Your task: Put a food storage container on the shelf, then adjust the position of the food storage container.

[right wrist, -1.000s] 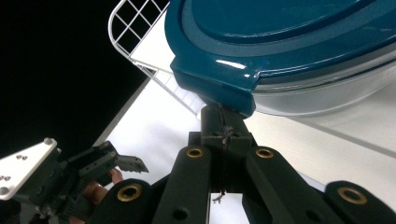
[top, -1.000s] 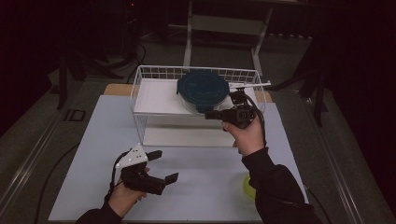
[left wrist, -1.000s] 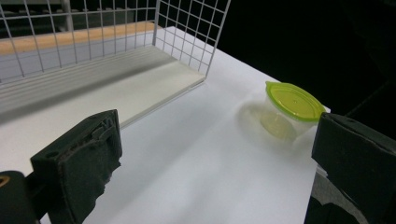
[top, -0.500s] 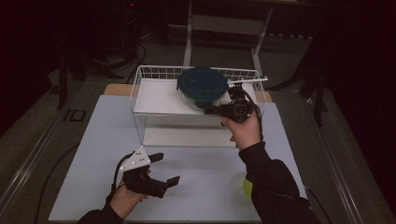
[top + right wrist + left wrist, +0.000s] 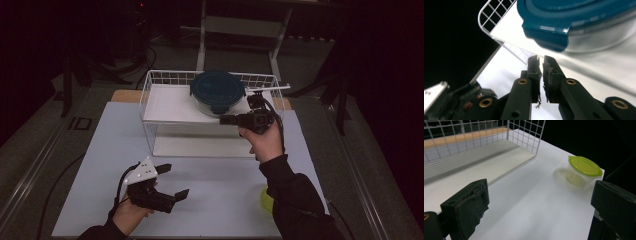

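In the high view, the right gripper (image 5: 227, 120) is held just beside the blue-lidded container (image 5: 218, 91) on the wire rack's (image 5: 150, 100) top shelf. In the left gripper view, jaws are spread wide toward a green-lidded tub (image 5: 581, 171). In the right gripper view, jaws are pressed nearly together, empty, below the container's lid tab.

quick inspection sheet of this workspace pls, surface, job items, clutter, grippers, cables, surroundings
surface: white table top, no spills seen.
job's things: blue-lidded container on the upper shelf of the white wire rack; green-lidded tub on the table's near right, lid on.
clutter: nothing seen.
grippers: left gripper low over the table, jaws wide apart, holding nothing; right gripper just in front of the blue-lidded container, jaws almost together, nothing between them.
cables: black cable loops from the left gripper.
surroundings: dark room, metal frame behind the table.
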Tool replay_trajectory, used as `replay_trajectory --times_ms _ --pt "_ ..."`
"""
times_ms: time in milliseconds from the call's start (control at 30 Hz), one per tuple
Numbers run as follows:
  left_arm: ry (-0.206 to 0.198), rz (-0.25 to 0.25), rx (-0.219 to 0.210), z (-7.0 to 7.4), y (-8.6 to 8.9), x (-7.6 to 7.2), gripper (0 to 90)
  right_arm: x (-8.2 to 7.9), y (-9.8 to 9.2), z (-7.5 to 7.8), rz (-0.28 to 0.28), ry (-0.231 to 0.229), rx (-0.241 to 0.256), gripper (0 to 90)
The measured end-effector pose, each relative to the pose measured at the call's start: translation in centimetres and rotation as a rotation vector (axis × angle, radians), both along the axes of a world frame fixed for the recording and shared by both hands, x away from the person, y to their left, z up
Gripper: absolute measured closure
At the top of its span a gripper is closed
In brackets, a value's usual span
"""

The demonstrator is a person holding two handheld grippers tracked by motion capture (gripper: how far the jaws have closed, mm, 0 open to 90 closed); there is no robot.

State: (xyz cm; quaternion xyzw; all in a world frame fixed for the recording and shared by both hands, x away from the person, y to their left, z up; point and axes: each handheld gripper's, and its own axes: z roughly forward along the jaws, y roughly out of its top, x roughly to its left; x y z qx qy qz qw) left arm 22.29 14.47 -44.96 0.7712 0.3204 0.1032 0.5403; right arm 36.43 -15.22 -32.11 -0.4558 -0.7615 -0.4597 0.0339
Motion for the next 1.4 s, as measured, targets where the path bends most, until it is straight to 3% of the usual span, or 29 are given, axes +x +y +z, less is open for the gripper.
replay_trajectory --times_ms 200,333,400,433,500,567,600,700,800,1033,1133,1333,1400 --pt "-0.011 0.006 -0.012 -0.4 0.8 -0.6 1.2 -1.8 -1.2 -0.5 0.04 -0.048 -0.014 54.4" --pt "-0.02 0.001 -0.018 -0.8 0.8 -0.9 1.2 -3.0 -2.3 -1.0 0.061 -0.106 -0.01 36.9" --pt "-0.032 0.0 -0.008 -0.9 0.7 -1.0 1.2 -3.3 -2.5 -1.0 0.063 -0.12 -0.003 32.6" --pt "-0.037 -0.003 -0.006 -1.0 0.7 -1.1 1.2 -3.9 -3.1 -1.3 0.104 -0.148 0.021 19.2" --pt "-0.037 -0.001 -0.01 -1.1 0.6 -1.1 1.2 -4.5 -3.7 -1.6 0.099 -0.171 0.033 19.0" --pt "-0.035 -0.003 -0.011 -1.3 0.6 -1.0 1.2 -5.1 -4.3 -2.0 0.12 -0.202 0.013 16.0" --pt "-0.033 -0.001 -0.012 -1.4 0.6 -1.0 1.2 -5.4 -4.5 -2.2 0.121 -0.243 0.001 16.3" --pt "-0.031 -0.003 -0.008 -1.5 0.6 -1.0 1.2 -6.3 -5.5 -2.7 0.124 -0.303 0.002 14.5" --pt "-0.032 -0.003 -0.014 -1.6 0.6 -1.0 1.2 -7.1 -6.5 -3.4 0.124 -0.331 -0.014 14.5" --pt "-0.037 -0.006 -0.025 -1.7 0.6 -1.0 1.2 -8.8 -8.6 -5.2 0.102 -0.293 -0.041 13.8" --pt "-0.038 -0.008 -0.032 -1.7 0.6 -1.0 1.2 -9.4 -9.6 -5.8 0.084 -0.279 -0.021 13.8" --pt "-0.031 -0.015 -0.027 -2.0 0.4 -1.0 1.2 -10.2 -12.1 -7.1 0.051 -0.288 -0.002 15.5" --pt "-0.036 -0.024 -0.025 -2.0 0.3 -1.1 1.2 -10.6 -13.2 -7.7 0.027 -0.294 -0.017 15.5"
